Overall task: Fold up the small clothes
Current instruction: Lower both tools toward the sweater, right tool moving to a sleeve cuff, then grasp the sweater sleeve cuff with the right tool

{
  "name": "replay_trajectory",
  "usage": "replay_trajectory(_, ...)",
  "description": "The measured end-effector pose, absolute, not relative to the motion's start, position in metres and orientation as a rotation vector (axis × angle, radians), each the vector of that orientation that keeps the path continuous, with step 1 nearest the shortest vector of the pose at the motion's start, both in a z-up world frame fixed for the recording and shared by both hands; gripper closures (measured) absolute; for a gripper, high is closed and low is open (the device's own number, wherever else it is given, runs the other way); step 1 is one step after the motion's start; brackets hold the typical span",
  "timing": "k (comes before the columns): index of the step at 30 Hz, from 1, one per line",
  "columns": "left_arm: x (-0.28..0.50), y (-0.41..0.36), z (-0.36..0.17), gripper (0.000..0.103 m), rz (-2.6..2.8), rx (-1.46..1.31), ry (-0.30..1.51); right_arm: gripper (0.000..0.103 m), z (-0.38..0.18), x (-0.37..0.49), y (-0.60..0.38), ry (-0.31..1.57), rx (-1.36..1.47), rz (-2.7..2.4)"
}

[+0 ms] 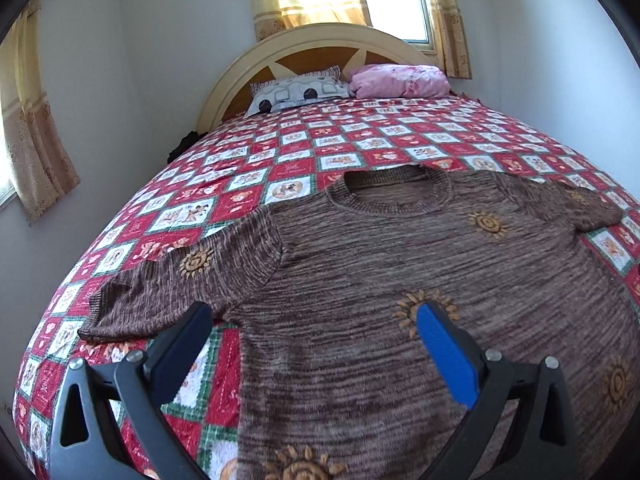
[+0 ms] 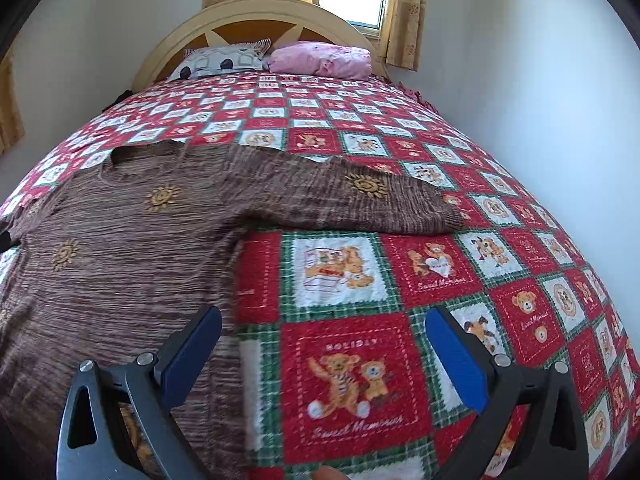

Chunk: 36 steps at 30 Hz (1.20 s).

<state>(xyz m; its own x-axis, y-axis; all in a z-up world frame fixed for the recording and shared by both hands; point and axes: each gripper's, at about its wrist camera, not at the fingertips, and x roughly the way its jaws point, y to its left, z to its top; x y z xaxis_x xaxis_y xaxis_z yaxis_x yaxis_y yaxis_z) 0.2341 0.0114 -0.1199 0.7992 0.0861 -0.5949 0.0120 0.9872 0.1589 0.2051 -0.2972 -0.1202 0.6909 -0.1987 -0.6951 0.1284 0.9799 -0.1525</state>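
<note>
A brown knitted sweater (image 1: pixel 380 264) with orange sun motifs lies flat, face up, on the bed, neck hole toward the headboard and both short sleeves spread out. My left gripper (image 1: pixel 316 320) hovers open over the sweater's left side, just below its left sleeve (image 1: pixel 160 300), with nothing between its blue pads. In the right wrist view the sweater (image 2: pixel 120 240) fills the left half, its right sleeve (image 2: pixel 360 200) stretched out to the right. My right gripper (image 2: pixel 324 324) is open above the sweater's right edge and the quilt, holding nothing.
The bed carries a red, white and green teddy-bear quilt (image 2: pixel 460 264). A patterned pillow (image 1: pixel 296 94) and a pink pillow (image 1: pixel 400 80) lean on the arched headboard (image 1: pixel 320 40). Curtained windows sit behind and to the left. White walls close in on both sides.
</note>
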Motion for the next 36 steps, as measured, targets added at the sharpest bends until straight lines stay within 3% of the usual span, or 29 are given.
replay_trajectory(17,0.299,0.037,-0.159,0.0,0.101,0.063,0.779,0.001,-0.14,0.266,-0.342,0.847,-0.082,-0.234)
replay_trajectory(23,0.304,0.039,-0.17,0.0,0.105,0.043,0.84,0.003,-0.132,0.279,-0.391,0.849,0.155,-0.221)
replay_trajectory(28,0.31,0.037,-0.177,0.0,0.112,0.051,0.885,0.031,-0.129,0.291,-0.444,0.85,0.353,-0.268)
replay_trajectory(36,0.309,0.042,-0.18,0.0,0.112,0.025,0.894,0.048,-0.145,0.309,-0.496,0.865,0.525,-0.316)
